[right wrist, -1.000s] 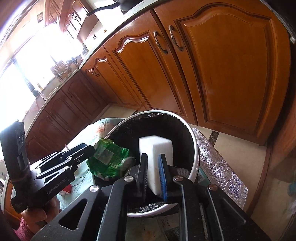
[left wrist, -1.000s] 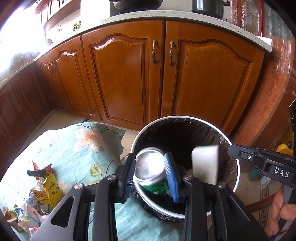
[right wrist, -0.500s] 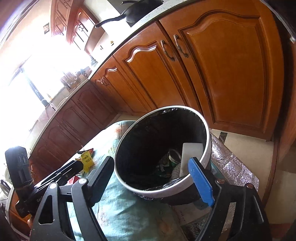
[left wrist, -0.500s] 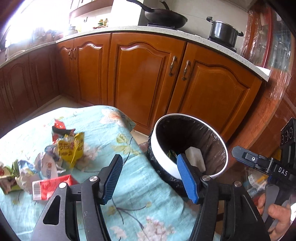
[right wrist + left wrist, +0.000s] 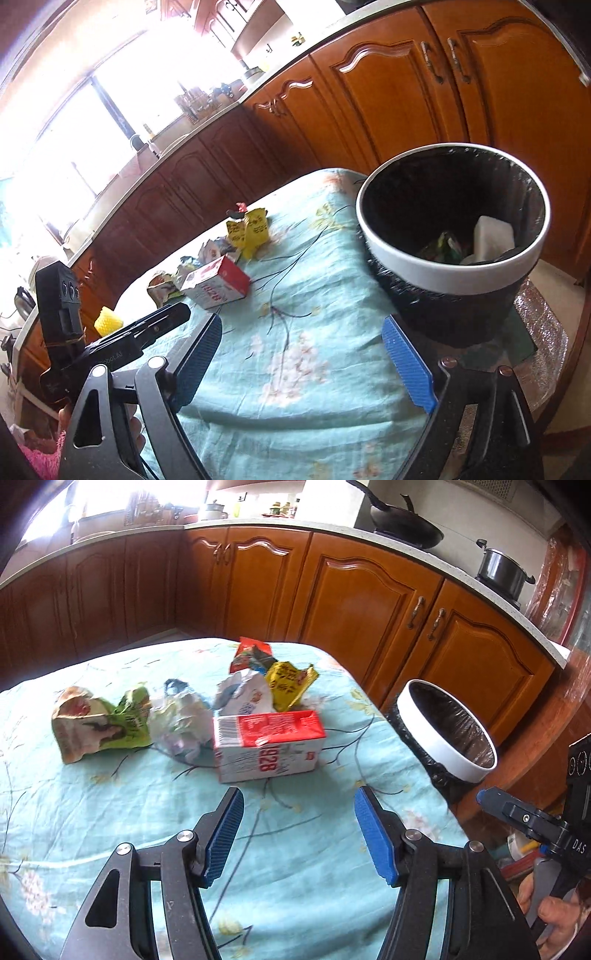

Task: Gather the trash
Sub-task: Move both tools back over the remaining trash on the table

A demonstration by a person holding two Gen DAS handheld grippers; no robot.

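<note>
A red and white carton lies on the floral tablecloth, with a green and brown bag, crumpled white wrappers, a yellow packet and a red packet behind it. My left gripper is open and empty, just short of the carton. The white-rimmed bin with a black liner holds a white block and a green can. My right gripper is open and empty, left of and below the bin. The carton also shows there.
Wooden cabinets run behind the table under a counter with a wok and a pot. The bin stands off the table's right edge. A yellow cup sits at the table's far left.
Both grippers let go of the can and the white block into the bin and opened. The left gripper swung left toward the trash pile; the right gripper drew back from the bin.
</note>
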